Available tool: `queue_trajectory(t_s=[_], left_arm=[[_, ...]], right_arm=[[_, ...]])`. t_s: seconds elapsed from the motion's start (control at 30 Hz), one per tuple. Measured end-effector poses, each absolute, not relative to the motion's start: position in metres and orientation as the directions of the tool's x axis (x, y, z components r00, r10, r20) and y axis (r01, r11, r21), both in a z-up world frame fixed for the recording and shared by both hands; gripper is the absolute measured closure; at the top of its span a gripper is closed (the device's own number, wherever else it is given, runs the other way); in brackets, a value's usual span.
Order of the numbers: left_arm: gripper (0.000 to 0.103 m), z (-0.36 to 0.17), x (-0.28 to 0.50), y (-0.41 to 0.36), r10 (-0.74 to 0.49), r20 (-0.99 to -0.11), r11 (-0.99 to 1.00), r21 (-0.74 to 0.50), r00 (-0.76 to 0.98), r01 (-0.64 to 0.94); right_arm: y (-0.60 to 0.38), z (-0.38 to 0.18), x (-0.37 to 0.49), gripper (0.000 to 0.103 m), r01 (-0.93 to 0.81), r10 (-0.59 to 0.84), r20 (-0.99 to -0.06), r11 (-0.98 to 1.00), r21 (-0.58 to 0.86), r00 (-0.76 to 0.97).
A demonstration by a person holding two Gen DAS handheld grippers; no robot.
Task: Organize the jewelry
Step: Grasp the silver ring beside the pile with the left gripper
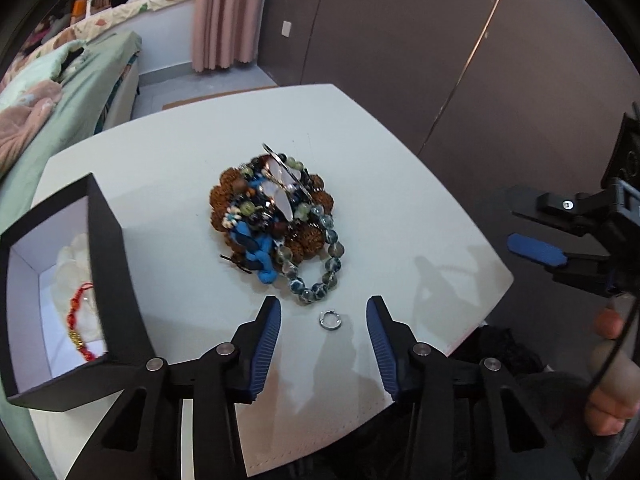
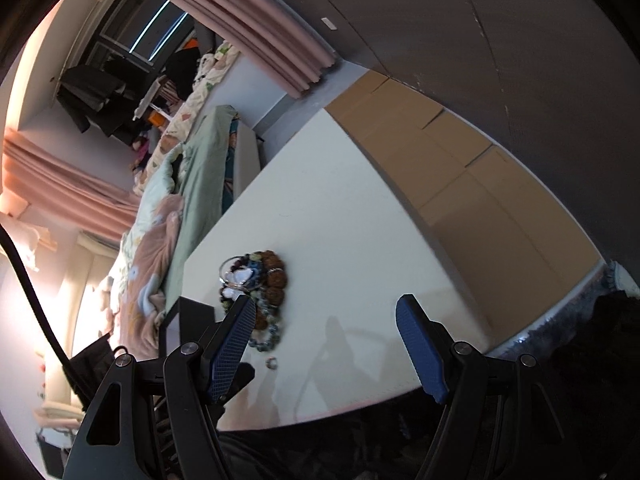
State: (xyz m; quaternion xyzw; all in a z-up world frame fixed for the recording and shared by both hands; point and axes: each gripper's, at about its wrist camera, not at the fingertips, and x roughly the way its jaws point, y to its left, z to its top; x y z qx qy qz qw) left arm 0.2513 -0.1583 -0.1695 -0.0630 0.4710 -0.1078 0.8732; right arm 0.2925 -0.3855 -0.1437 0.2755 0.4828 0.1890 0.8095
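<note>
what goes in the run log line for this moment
left gripper: open above small silver ring | right gripper: open, empty | black box: red bracelet inside

White bench (image 1: pixel 160 184), black box (image 1: pixel 108 240) with white lining, a red-and-gold cord bracelet (image 1: pixel 80 320) inside. The bead pile (image 1: pixel 272 216) mixes rusty brown, mottled blue-green and bright blue; small ring (image 1: pixel 330 321) is silver.

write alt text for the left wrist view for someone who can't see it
The left tool hangs open above a small silver ring on a white table, just in front of a tangled pile of beaded bracelets. An open black box at left holds a red cord bracelet; the right tool shows at the right edge.
</note>
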Motion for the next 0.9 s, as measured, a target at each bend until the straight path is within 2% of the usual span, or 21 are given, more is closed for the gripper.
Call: queue_trajectory(t_s=[0.07,0.17,0.3,0.37,0.9], left_arm=[[0.06,-0.175,0.251,-0.164,-0.234,-0.815,0.972,-0.19,0.531,0.136],[0.071,-0.182,0.249,-0.172,-0.191,-0.826,0.98,-0.136,0.53,0.142],[0.075,-0.187,0.247,-0.175,-0.163,-0.818,0.985,-0.103,0.552,0.138],[0.09,-0.187,0.246,-0.176,-0.143,-0.818,0.988,-0.081,0.557,0.134],[0.09,-0.149,0.237,-0.128,-0.199,-0.764,0.978,-0.194,0.614,0.075]], right_arm=[[-0.388,-0.146,0.292,0.03,-0.04,0.574,-0.682,0.777,0.628,0.453],[-0.392,-0.148,0.292,0.03,-0.039,0.572,-0.688,0.78,0.624,0.447],[-0.391,-0.15,0.293,0.03,-0.033,0.572,-0.695,0.782,0.623,0.435],[-0.387,-0.149,0.292,0.03,-0.041,0.574,-0.696,0.783,0.62,0.431],[-0.33,-0.151,0.299,0.031,-0.119,0.578,-0.733,0.807,0.579,0.359]])
